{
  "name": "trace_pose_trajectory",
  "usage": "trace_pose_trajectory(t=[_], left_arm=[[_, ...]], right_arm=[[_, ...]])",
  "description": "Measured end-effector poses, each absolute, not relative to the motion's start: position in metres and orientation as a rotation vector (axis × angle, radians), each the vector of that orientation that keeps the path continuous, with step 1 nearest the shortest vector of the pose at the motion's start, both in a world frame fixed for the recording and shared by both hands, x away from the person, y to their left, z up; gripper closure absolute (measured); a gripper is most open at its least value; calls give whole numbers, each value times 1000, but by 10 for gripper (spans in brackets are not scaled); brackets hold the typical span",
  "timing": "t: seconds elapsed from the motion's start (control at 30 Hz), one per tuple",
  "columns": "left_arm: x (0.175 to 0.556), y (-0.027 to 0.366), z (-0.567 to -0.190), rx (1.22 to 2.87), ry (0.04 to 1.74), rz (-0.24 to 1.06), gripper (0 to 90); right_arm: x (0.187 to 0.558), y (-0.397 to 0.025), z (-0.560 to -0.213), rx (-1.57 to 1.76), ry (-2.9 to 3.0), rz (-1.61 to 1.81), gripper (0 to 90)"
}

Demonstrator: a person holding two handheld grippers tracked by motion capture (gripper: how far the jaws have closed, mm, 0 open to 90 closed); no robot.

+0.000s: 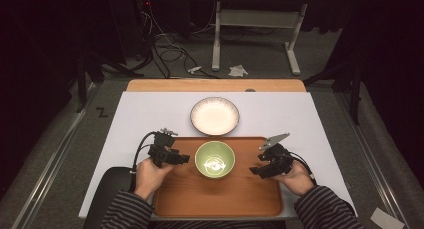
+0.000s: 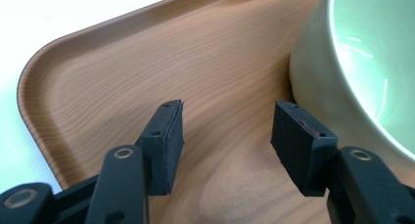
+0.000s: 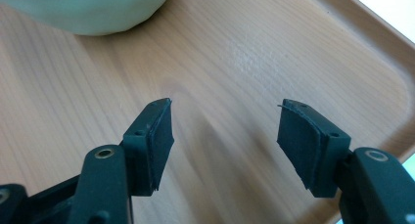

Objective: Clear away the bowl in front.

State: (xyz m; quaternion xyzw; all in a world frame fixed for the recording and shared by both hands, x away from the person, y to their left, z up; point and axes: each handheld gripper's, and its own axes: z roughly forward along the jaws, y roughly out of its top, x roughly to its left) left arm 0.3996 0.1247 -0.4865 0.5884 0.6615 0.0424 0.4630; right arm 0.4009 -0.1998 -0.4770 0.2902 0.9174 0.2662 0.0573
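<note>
Bowl [image 1: 215, 159], green, sits on the tray [image 1: 218, 199], toward its far edge, right between both grippers. Left gripper [image 1: 186, 159] comes in from the tray's left edge, pointing right at the bowl, hand [image 1: 151, 172] low behind it, striped sleeve angled in from the bottom. Jaws spread, nothing between them, and in the left gripper view the bowl's wall is just beside one jaw. Right gripper [image 1: 255, 171] mirrors it from the right, pointing left, jaws spread over bare tray, bowl near but apart. White plate [image 1: 214, 116] waits beyond the tray.
</note>
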Motion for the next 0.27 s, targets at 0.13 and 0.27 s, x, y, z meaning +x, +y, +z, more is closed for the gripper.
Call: trace_pose_trajectory(t=[0.13,0.27], left_arm=[[400,124,-487,1447,1628,103,456],[400,124,-487,1441,1630,108,456]], right_arm=[[401,-200,-477,877,2780,806,395],[401,-200,-477,883,2779,811,395]])
